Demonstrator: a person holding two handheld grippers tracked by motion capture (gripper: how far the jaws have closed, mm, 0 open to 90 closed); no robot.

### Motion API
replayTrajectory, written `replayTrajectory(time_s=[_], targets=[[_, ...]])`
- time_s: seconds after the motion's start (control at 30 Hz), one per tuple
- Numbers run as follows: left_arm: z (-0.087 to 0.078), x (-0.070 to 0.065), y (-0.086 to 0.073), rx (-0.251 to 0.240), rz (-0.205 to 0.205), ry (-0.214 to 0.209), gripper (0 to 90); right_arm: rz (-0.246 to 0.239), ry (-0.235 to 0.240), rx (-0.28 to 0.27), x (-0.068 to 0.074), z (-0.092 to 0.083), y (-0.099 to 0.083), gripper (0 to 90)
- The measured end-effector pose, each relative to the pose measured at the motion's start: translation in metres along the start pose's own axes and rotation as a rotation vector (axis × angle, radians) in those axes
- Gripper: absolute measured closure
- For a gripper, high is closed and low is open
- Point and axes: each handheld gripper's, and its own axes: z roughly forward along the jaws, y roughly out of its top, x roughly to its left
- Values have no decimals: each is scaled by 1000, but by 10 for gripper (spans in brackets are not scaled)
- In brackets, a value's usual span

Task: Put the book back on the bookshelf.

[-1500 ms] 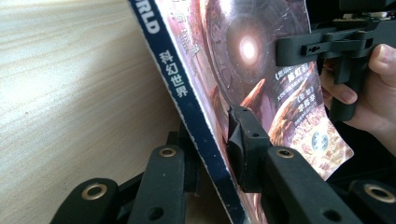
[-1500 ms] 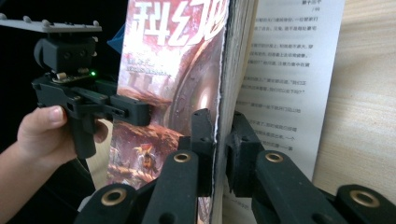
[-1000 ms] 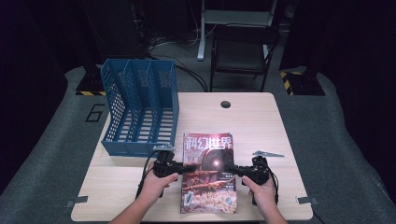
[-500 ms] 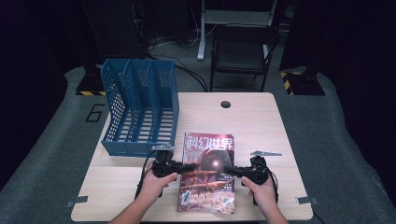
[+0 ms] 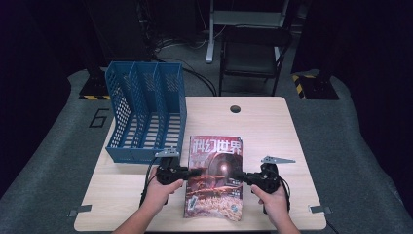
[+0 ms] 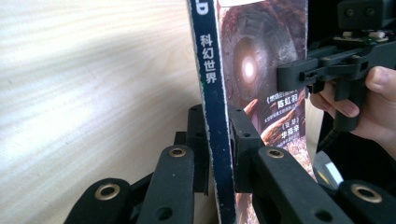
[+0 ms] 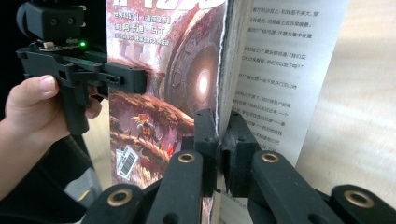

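Observation:
A magazine (image 5: 214,165) with a red-brown science-fiction cover lies on the wooden table (image 5: 272,126), in front of the person. My left gripper (image 5: 193,172) comes in from the left and is shut on its dark blue spine (image 6: 212,79), one jaw on each side. From the right, my right gripper (image 5: 237,175) has its jaws around the cover's free edge (image 7: 223,70); they have just been closing on it, and it is pinched between them. The cover is lifted off a printed page (image 7: 280,70). Each gripper view shows the opposite gripper over the cover.
A blue mesh file rack (image 5: 146,112) with three slots stands at the table's back left, just beyond the left hand. A round cable hole (image 5: 235,108) sits near the far edge. A dark chair (image 5: 253,53) stands behind the table.

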Motion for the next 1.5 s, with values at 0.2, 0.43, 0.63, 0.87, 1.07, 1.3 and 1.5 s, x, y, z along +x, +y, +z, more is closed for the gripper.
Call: replayTrajectory(time_s=[0.2,0.43,0.63,0.87,1.07,1.3,1.5], targets=[[-7,-9,3,-45,68,54,815,-127,-72,-56,23,-3,3,859],[-11,-13,6,-70,126,60,813,-241,-136,-104,37,-5,3,860],[-14,-19,9,-103,197,77,806,-333,-178,-139,46,-8,5,861],[-14,-23,9,-119,256,85,801,-417,-230,-195,53,-10,5,862],[-9,-18,3,-113,201,89,806,-410,-228,-169,47,-6,3,851],[-6,-20,-1,-104,198,86,822,-351,-199,-138,38,-6,2,720],[-5,-20,-3,-118,192,87,835,-282,-167,-73,27,-5,-1,644]])
